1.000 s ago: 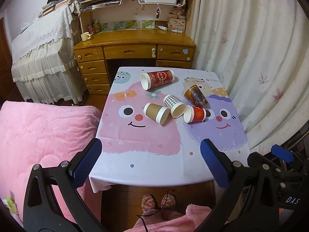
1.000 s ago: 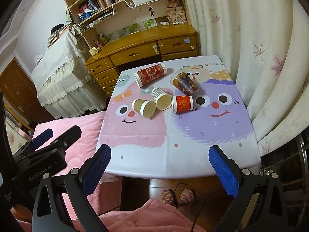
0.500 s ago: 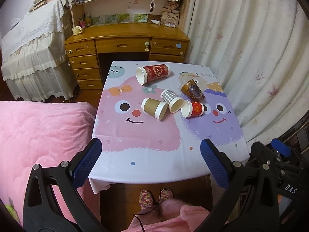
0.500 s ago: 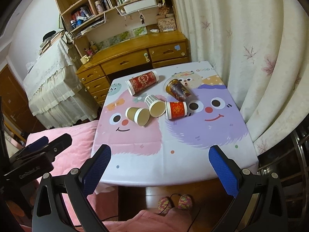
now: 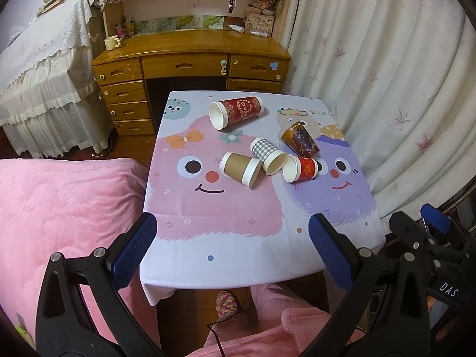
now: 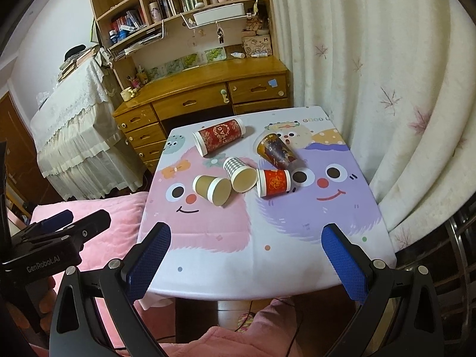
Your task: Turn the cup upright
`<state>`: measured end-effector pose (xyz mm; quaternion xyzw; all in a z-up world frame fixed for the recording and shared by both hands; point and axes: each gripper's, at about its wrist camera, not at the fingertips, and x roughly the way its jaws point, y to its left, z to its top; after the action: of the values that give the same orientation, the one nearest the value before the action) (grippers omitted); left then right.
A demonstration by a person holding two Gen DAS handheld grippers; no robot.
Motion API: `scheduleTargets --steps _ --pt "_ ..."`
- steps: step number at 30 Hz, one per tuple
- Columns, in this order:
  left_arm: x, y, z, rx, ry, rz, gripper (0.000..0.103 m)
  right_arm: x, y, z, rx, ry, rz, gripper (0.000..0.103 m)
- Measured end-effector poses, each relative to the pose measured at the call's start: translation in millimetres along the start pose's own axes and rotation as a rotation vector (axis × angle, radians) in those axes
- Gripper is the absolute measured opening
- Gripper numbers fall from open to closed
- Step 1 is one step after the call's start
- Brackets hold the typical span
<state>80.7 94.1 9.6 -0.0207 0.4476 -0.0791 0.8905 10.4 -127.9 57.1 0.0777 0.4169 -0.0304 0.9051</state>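
In the left wrist view, five paper cups were seen lying on their sides on the cartoon-printed table, clustered in the centre and upper right of the frame. A tall red patterned cup lay highest, its mouth turned to the left. Below it a brown cup, a checked cup and a small red cup lay in a row, close enough that their rims appeared to touch, with a dark printed cup just above the small red one. None had been set upright, so the task was judged not yet begun. The left gripper was held at the bottom of the frame with its blue pads spread wide and nothing between them, presumably kept back over the near table edge so that a cup could be chosen. All cups lay well apart from it, higher in the frame.

In the right wrist view, the same cluster sat at mid-frame, the brown cup lowest and leftmost in the row. The right gripper was likewise held spread and empty at the bottom, the cups above it and well apart. The body of the left gripper was visible at the lower left edge. Which cup was meant could not be told.
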Motion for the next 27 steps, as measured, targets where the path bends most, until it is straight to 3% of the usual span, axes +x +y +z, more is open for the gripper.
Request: scheduleTargets --steps 7,15,20,24,27 --pt "39 -4 37 -0.031 0.071 -0.025 0.101 28 2 40 -0.067 -0.007 -0.018 0.103" --pt "128 -24 109 -0.129 0.2 0.055 0.101 94 -22 114 -0.183 -0.026 -0.014 0.103" --pt "217 -26 170 -0.327 0.32 0.014 0.101 159 -44 177 -0.289 -0.02 0.003 0.103" --pt "284 -23 205 -0.517 0.381 0.048 0.101 218 -62 227 -0.363 -0.013 0.021 0.103" --pt "328 -13 223 -0.692 0.376 0.024 0.101 269 -81 266 -0.332 0.02 0.089 0.103"
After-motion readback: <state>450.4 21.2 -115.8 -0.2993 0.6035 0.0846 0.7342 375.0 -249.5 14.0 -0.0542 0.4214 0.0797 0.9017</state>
